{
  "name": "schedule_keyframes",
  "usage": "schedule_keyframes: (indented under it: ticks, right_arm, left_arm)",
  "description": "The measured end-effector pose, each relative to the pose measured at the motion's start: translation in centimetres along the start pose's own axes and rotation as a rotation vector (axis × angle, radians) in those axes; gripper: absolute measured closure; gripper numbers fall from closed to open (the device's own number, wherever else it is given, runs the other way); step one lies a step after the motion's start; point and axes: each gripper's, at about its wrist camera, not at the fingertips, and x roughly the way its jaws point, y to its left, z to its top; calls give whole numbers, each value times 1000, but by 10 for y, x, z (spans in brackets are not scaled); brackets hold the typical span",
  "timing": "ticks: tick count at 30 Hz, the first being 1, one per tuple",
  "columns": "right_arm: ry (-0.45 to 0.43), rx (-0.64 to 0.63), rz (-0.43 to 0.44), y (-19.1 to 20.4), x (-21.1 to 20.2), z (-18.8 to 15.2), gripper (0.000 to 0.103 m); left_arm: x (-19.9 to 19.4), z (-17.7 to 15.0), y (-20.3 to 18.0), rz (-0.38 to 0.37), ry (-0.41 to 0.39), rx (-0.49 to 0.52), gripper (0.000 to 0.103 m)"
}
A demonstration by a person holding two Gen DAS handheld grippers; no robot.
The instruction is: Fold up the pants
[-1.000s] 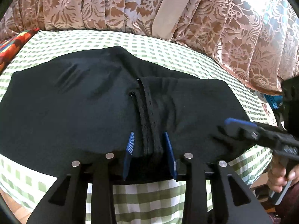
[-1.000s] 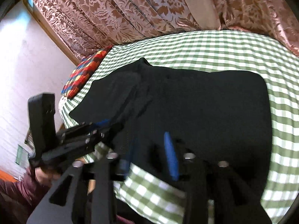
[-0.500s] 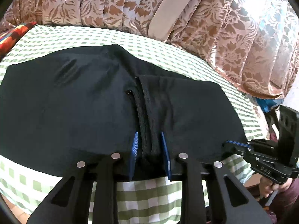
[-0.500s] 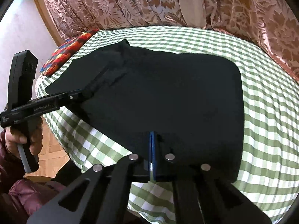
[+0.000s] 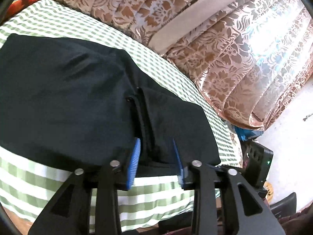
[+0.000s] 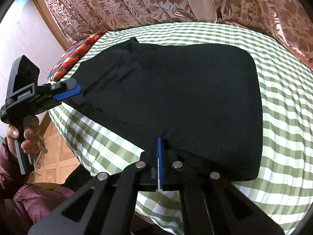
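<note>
Left wrist view
- Pants [image 5: 82,101]: black, spread flat on the checked bedcover [image 5: 148,195]; long axis runs along the cover's near edge, and the garment's near hem lies at that edge.
- Left gripper [image 5: 156,156]: set at the near hem of the pants, straddling a thick ridged seam band. Jaws have just been opening; blue pads flank the band, and whether they press it cannot be told.
- Curtain [image 5: 215,58]: hangs beyond the far edge of the pants; a bare strip of cover lies between.

Right wrist view
- Right gripper [image 6: 159,156]: jaws clenched on the near hem of the pants [image 6: 185,98], black cloth pinched between the pads.
- Left gripper [image 6: 66,93]: at the pants' left end, held by a hand [image 6: 27,135].
- Open room: bare cover beyond and to the right of the pants; a patterned cushion [image 6: 74,58] sits near the far left corner. A fold away from the near edge is judged unobstructed.
</note>
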Motion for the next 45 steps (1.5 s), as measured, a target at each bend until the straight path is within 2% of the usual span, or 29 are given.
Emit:
schedule_keyframes:
  ticks: [2, 4, 5, 6, 7, 10, 14, 15, 16, 18, 19, 20, 21, 22, 24, 27, 30, 32, 34, 37, 39, 41, 42, 43, 45]
  right_arm:
    - [5, 8, 2, 0, 1, -2, 103]
    - [11, 17, 3, -1, 3, -2, 103]
    - [14, 22, 2, -2, 4, -3, 103]
    - [14, 26, 4, -2, 4, -3, 103]
    - [14, 28, 7, -2, 4, -3, 103]
    - [24, 38, 12, -5, 8, -5, 103]
    - [23, 36, 8, -3, 9, -4, 103]
    - [21, 36, 8, -2, 9, -4, 102]
    - [19, 36, 11, -2, 7, -4, 102]
    - [17, 28, 15, 0, 5, -3, 95]
    - [16, 21, 18, 0, 3, -3, 91]
    - [12, 10, 26, 3, 1, -3, 79]
    - [3, 0, 36, 7, -2, -2, 72]
    - [-2, -5, 42, 9, -4, -2, 72]
    - [-16, -24, 58, 16, -9, 1, 72]
    - [-30, -42, 77, 25, -12, 5, 69]
    - [-39, -59, 97, 35, -12, 10, 58]
    - [-45, -78, 105, 44, -12, 13, 58]
    - [-48, -91, 114, 51, -12, 17, 56]
    - [-48, -106, 117, 57, -10, 20, 53]
    - [-46, -111, 119, 60, -8, 21, 53]
    - [-42, -117, 117, 63, -7, 22, 53]
    - [-39, -119, 117, 64, -6, 23, 53]
    - [-38, -120, 116, 64, -5, 22, 53]
    - [-32, -122, 112, 66, -3, 22, 53]
  left_arm:
    - [9, 1, -4, 3, 21, 10, 70]
    - [22, -1, -11, 59, 56, 48, 71]
    - [28, -3, -14, 98, 72, 74, 75]
    - [30, -5, -14, 123, 77, 87, 87]
    - [31, -8, -12, 156, 83, 93, 88]
    - [28, -13, 4, 140, 84, 50, 88]
    - [26, -14, 5, 131, 71, 45, 88]
    - [23, -12, 5, 125, 63, 41, 86]
    - [20, -12, 5, 128, 57, 39, 76]
    - [10, -11, 6, 143, 26, 26, 63]
    - [0, -9, 11, 152, 3, 5, 63]
    - [-9, -8, 17, 152, -14, -20, 63]
    - [-19, -8, 24, 155, -38, -49, 61]
    - [-29, -8, 31, 167, -63, -76, 52]
    - [-52, -8, 49, 207, -125, -140, 43]
    - [-94, -11, 88, 301, -217, -273, 43]
    - [-125, -15, 126, 322, -292, -421, 43]
    - [-140, -16, 148, 335, -334, -499, 43]
    - [-148, -17, 167, 355, -354, -577, 43]
    - [-150, -18, 191, 341, -368, -683, 43]
    - [-147, -19, 201, 348, -379, -722, 43]
    - [-147, -17, 207, 341, -395, -732, 47]
    - [-148, -16, 208, 356, -397, -725, 60]
    - [-146, -14, 210, 378, -391, -726, 67]
    - [-144, -12, 219, 357, -396, -743, 67]
